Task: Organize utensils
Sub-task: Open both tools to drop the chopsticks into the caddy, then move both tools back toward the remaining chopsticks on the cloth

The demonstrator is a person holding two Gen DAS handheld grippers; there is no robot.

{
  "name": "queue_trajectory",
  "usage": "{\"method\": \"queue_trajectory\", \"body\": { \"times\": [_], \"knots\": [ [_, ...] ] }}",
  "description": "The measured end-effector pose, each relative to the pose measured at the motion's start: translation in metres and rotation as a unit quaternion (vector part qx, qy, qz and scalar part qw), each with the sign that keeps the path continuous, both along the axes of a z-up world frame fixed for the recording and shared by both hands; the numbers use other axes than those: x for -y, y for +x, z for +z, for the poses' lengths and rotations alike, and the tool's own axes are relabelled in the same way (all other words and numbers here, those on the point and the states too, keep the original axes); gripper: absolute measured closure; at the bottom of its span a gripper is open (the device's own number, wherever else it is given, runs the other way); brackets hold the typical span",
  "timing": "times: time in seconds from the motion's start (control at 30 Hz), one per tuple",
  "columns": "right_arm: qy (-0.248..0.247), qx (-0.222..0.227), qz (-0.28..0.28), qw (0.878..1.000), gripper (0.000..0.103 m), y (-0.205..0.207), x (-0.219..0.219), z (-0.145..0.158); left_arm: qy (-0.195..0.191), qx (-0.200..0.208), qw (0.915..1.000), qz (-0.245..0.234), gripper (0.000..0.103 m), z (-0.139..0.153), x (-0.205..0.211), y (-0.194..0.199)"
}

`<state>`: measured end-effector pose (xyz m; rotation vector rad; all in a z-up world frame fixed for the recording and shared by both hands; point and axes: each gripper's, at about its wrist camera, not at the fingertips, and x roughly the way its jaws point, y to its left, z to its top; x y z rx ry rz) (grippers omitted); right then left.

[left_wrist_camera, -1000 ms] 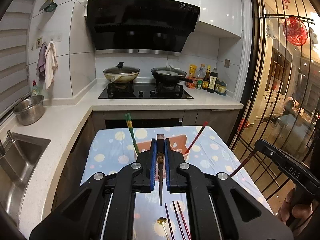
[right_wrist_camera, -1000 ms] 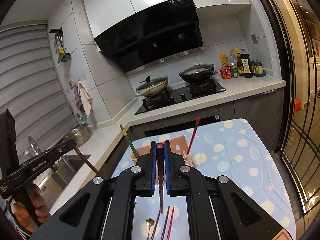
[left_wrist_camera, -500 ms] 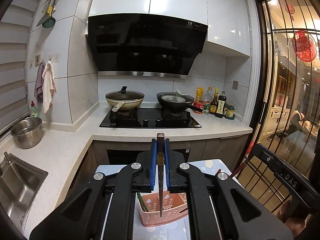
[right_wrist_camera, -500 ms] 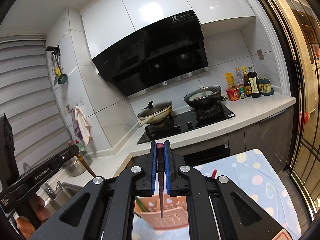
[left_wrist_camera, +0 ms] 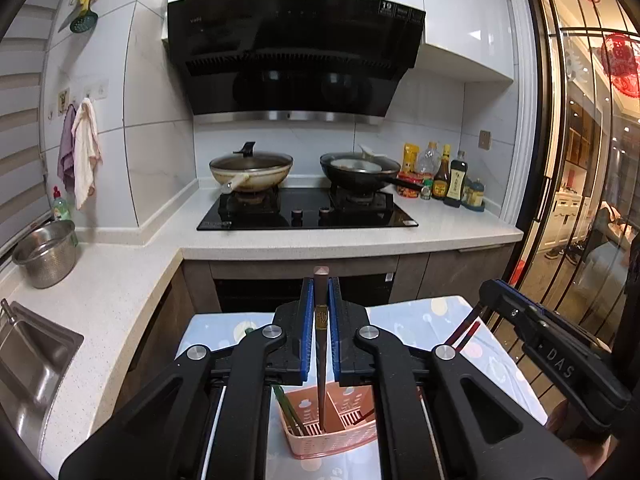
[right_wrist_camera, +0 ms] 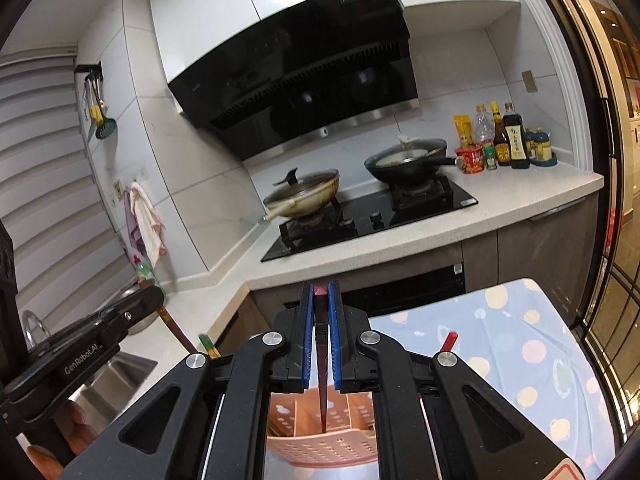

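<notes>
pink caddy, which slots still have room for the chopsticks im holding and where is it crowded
Pink caddy: the middle slots look free, and each held chopstick already points into one. The left slot is crowded by the green chopsticks; a red chopstick leans out on the right. Bare tablecloth lies right of the caddy.

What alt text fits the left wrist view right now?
The left gripper is shut on a dark brown chopstick, its tip inside a pink perforated plastic utensil basket on a blue polka-dot tablecloth. Green chopsticks already stand in the basket; behind are a white countertop and black stove with two pans.
</notes>
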<state>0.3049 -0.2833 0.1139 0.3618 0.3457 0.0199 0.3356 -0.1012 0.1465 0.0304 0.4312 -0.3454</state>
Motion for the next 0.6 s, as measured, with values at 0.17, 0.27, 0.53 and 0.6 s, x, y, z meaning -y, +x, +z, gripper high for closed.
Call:
{"method": "queue_trajectory", "body": {
  "times": [0.17, 0.27, 0.53, 0.6],
  "knots": [
    [-0.003, -0.032, 0.004, 0.999, 0.096, 0.011, -0.001, -0.024, 0.005, -0.02, 0.9998, 0.003, 0.096, -0.016, 0.002, 0.008],
    [0.001, -0.045, 0.005, 0.999, 0.088, 0.014, 0.0, -0.033, 0.008, -0.028, 0.9995, 0.01, 0.095, -0.022, 0.002, 0.01],
    [0.005, -0.03, -0.014, 0.999, 0.053, -0.004, 0.007, -0.031, 0.011, -0.025, 0.9992, 0.029, 0.059, -0.023, 0.0, 0.006],
    [0.007, -0.029, -0.014, 0.999, 0.052, -0.01, 0.009, -0.029, 0.011, -0.026, 0.9992, 0.028, 0.059, -0.022, -0.001, 0.004]
  ]
}}
